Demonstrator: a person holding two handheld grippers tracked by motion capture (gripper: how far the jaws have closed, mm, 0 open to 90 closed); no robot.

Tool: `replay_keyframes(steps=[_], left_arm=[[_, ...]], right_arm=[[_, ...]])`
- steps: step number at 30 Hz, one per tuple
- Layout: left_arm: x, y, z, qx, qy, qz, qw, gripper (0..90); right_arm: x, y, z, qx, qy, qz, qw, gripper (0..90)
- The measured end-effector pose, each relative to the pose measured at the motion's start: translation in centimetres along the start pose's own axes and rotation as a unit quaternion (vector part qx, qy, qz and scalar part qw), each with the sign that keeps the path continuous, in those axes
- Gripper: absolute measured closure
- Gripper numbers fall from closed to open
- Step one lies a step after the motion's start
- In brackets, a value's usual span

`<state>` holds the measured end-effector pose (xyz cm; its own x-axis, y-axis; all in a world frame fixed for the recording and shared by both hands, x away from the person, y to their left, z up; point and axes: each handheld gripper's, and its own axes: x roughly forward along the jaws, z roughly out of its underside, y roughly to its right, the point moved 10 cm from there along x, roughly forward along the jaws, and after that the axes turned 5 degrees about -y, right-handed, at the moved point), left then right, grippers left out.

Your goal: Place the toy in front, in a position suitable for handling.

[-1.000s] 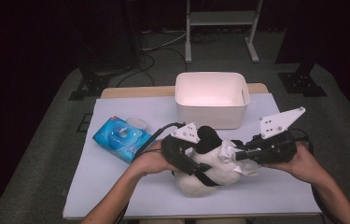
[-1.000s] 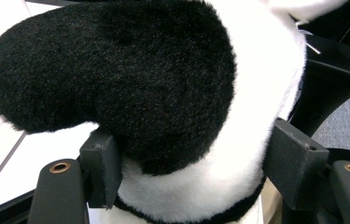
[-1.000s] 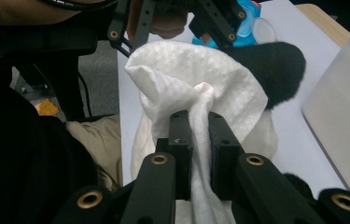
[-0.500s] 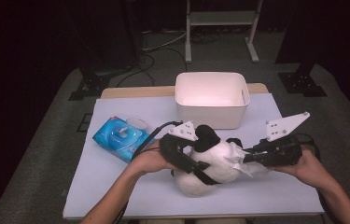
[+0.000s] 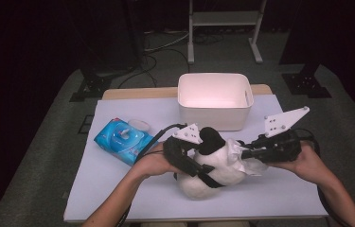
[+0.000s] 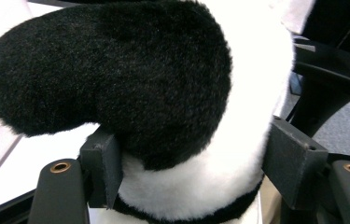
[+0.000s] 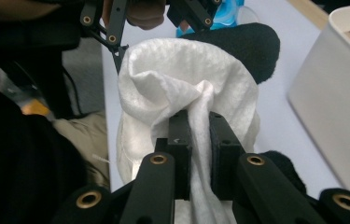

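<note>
A white plush toy [image 5: 215,172] with a black ear [image 5: 211,139] rests on the table's front middle. My left gripper [image 5: 198,163] is shut on the plush toy; in the left gripper view its jaws press the white fur [image 6: 200,186] from both sides, just under the black ear [image 6: 116,79]. My right gripper [image 5: 244,154] comes in from the right, shut on a white wipe [image 5: 241,156]. In the right gripper view the wipe [image 7: 172,88] bunches between the closed jaws of the right gripper [image 7: 199,133] and lies against the plush.
A white bin [image 5: 215,116] stands behind the plush toy, close to the right gripper's path. A blue pack of wipes [image 5: 123,139] lies at the left on the white table cover [image 5: 132,189]. A metal stand [image 5: 222,19] is beyond the table.
The right gripper with the wipe slid a little to the right and came back against the plush. The left gripper and the plush have held still.
</note>
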<state>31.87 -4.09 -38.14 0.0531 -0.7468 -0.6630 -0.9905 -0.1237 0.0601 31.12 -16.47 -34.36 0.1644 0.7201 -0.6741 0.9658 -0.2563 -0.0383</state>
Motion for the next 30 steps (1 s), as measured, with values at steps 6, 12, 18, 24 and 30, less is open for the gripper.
replay_keyframes(steps=[6,12,18,24,30], left_arm=[[0.7,0.4,-0.5,0.013,-0.007,0.0,0.9999,29.7],[1.1,0.7,-0.6,0.02,-0.011,0.002,0.9997,29.8],[0.7,0.6,-0.4,0.016,-0.004,0.004,0.9999,30.2],[1.3,1.2,-0.8,0.026,-0.009,0.0,0.9996,30.2],[2.4,2.2,-1.1,0.049,-0.026,0.012,0.9984,30.1]], right_arm=[[-0.4,-0.1,0.0,0.0,0.002,0.004,1.0,80.8],[-0.1,-0.2,-0.9,-0.015,-0.003,0.011,0.9998,80.9],[-0.2,0.1,0.3,0.002,-0.002,0.011,0.9999,81.1],[-0.3,0.2,0.3,0.001,-0.012,0.013,0.9998,80.5],[0.5,0.4,-0.8,-0.006,-0.017,0.013,0.9998,80.5]])
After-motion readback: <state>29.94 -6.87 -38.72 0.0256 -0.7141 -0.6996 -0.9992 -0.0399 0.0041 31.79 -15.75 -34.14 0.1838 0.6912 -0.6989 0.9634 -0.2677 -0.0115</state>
